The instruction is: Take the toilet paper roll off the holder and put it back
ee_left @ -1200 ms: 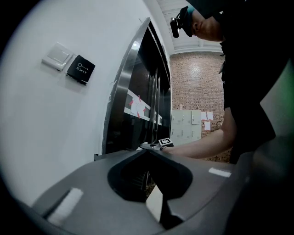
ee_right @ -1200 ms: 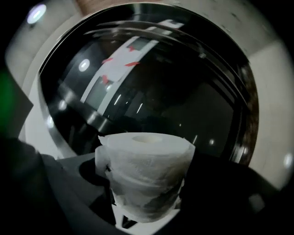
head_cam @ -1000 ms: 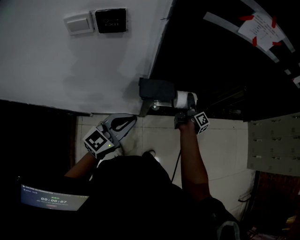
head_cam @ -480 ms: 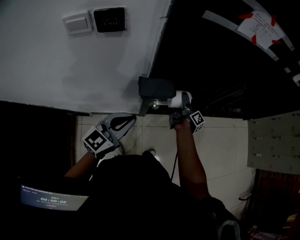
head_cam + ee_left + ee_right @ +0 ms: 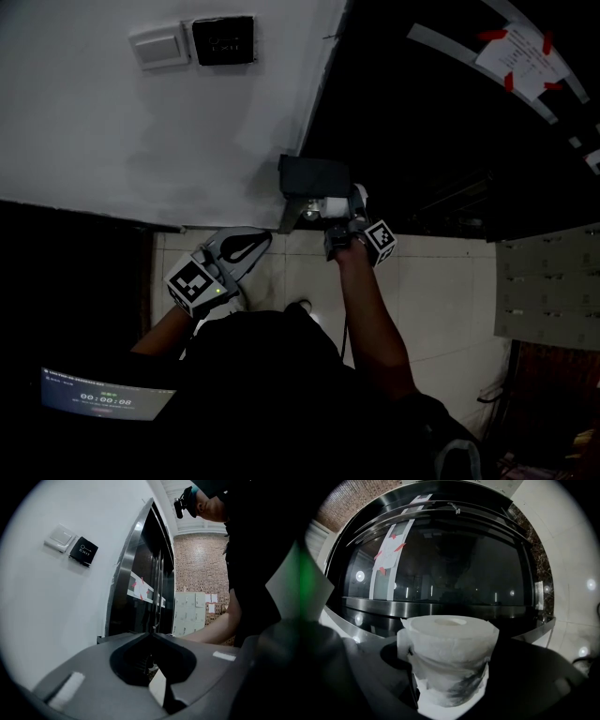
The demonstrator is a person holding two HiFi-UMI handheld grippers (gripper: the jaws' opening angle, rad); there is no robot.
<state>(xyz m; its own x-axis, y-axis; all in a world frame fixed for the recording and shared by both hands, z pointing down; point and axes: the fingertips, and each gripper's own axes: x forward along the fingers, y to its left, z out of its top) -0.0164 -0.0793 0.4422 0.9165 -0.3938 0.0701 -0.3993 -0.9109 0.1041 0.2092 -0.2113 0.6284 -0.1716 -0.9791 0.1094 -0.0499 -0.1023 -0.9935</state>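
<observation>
A white toilet paper roll (image 5: 339,203) (image 5: 447,653) stands between the jaws of my right gripper (image 5: 347,214) (image 5: 447,672), which is shut on it. The jaws squeeze its lower part, and its core hole faces away from the camera. In the head view the roll sits right against the right side of the dark grey wall holder (image 5: 314,176), partly tucked under its cover. My left gripper (image 5: 262,238) (image 5: 152,637) hangs lower left of the holder, shut and holding nothing.
A white light switch (image 5: 157,47) and a black exit button (image 5: 222,40) sit on the white wall. A dark glass door (image 5: 450,112) with a taped paper notice (image 5: 525,52) runs to the right. Pale floor tiles (image 5: 441,291) and a lit screen (image 5: 103,398) lie below.
My right gripper has carried the roll leftward, from clear of the holder to right against it. The left gripper has stayed put.
</observation>
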